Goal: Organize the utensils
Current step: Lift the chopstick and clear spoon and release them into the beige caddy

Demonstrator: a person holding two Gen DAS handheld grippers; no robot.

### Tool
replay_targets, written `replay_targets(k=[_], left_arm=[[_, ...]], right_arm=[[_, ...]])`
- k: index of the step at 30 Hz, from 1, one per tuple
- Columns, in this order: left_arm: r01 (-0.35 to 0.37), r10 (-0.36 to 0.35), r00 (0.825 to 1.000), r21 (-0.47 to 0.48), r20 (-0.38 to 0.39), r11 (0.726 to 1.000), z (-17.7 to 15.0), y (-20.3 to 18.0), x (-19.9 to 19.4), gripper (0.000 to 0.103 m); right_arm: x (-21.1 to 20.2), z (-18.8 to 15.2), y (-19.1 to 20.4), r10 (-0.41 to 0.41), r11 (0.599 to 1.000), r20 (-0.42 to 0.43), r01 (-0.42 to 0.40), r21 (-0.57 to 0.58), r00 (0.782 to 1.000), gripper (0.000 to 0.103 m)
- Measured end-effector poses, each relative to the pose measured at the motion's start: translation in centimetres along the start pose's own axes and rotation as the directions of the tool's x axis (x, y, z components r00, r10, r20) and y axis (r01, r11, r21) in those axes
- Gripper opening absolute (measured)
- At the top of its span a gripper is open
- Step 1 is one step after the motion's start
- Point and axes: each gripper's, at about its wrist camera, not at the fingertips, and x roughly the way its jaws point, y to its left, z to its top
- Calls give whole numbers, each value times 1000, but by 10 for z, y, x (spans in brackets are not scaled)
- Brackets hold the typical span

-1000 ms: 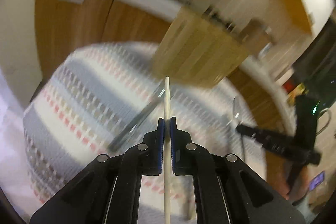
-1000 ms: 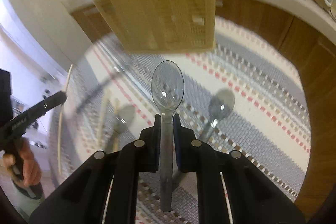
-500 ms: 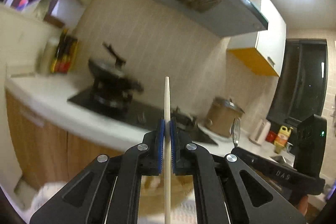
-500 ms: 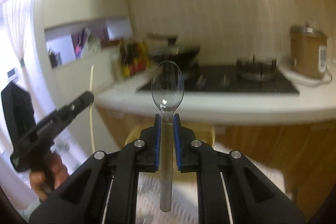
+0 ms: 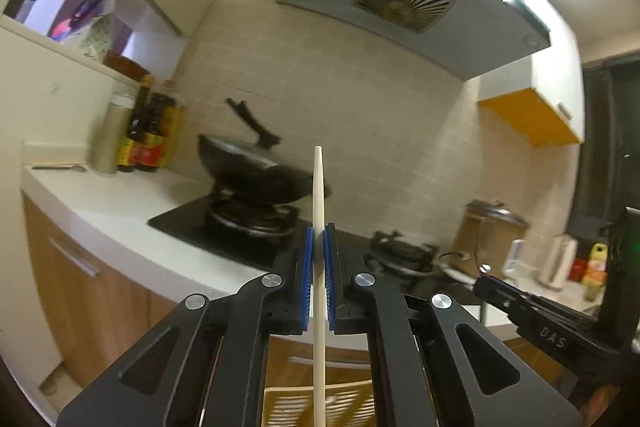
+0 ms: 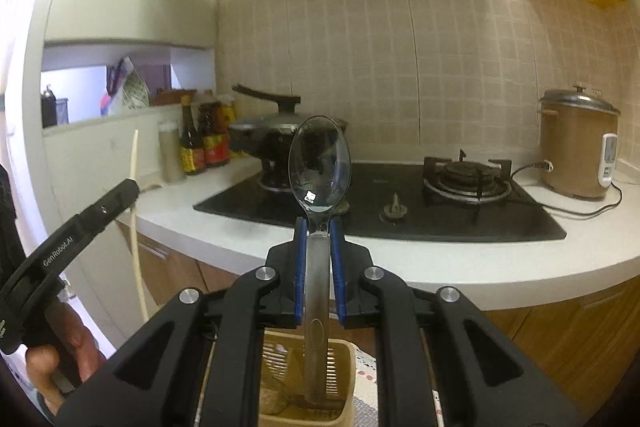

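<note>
The left gripper (image 5: 319,239) is clamped on a pale chopstick (image 5: 319,195), which runs straight up between the blue pads and rises well beyond the jaws. Left of the jaws and beyond them stand sauce bottles (image 5: 144,143) on a white counter (image 5: 104,207); just behind the chopstick's upper part a black wok (image 5: 256,175) sits on the stove (image 5: 240,235). Below the jaws, between the gripper's arms, the slatted rim of a yellow utensil holder (image 5: 348,403) shows. To the right of the jaws the right gripper (image 5: 486,287) reaches in from the side, with a brown rice cooker (image 5: 492,235) behind it

From the right wrist, the left gripper (image 6: 130,189) appears far left of the jaws, the chopstick (image 6: 134,227) upright in it and a hand (image 6: 60,355) below. The right gripper (image 6: 319,227) grips the handle of a clear plastic spoon (image 6: 319,163), bowl upward beyond the jaws, partly hiding the wok (image 6: 264,135) and the stove (image 6: 400,203). The spoon's handle end hangs over the utensil holder (image 6: 344,351) directly beneath the jaws; whether it reaches inside cannot be told. Further right stand a gas burner (image 6: 466,179) and the rice cooker (image 6: 576,143)
</note>
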Motion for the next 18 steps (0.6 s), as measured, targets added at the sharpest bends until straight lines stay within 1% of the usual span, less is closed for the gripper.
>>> replay_targets(k=[2, 5, 8, 12, 13, 15, 17, 18], left_arm=[[-11, 11, 1000, 0, -14, 1000, -6, 5, 4, 3], [-39, 40, 999, 32, -20, 999, -17, 6, 5, 3], [-37, 38, 999, 40, -38, 999, -21, 8, 5, 4], [-33, 36, 998, 47, -59, 998, -24, 10, 0, 5], [-30, 32, 997, 43, -64, 999, -23, 11, -2, 6], [-18, 20, 997, 29, -80, 999, -21, 14, -7, 13], [-16, 18, 996, 23, -91, 1000, -19, 15, -13, 14], [-14, 16, 995, 19, -98, 1000, -18, 17, -18, 15]], right_arm=[[7, -9, -3, 13, 1000, -11, -13, 16, 1000, 10], [14, -19, -5, 19, 1000, -24, -18, 25, 1000, 10], [15, -26, -8, 28, 999, -35, -27, 38, 999, 10], [7, -31, -6, 47, 998, -34, -45, 44, 998, 10], [3, -31, -5, 47, 998, -34, -46, 46, 998, 11], [-4, -32, -4, 47, 998, -39, -45, 43, 998, 11], [-11, -34, -3, 48, 998, -47, -46, 43, 998, 12], [-13, -34, -4, 49, 998, -51, -47, 45, 997, 15]])
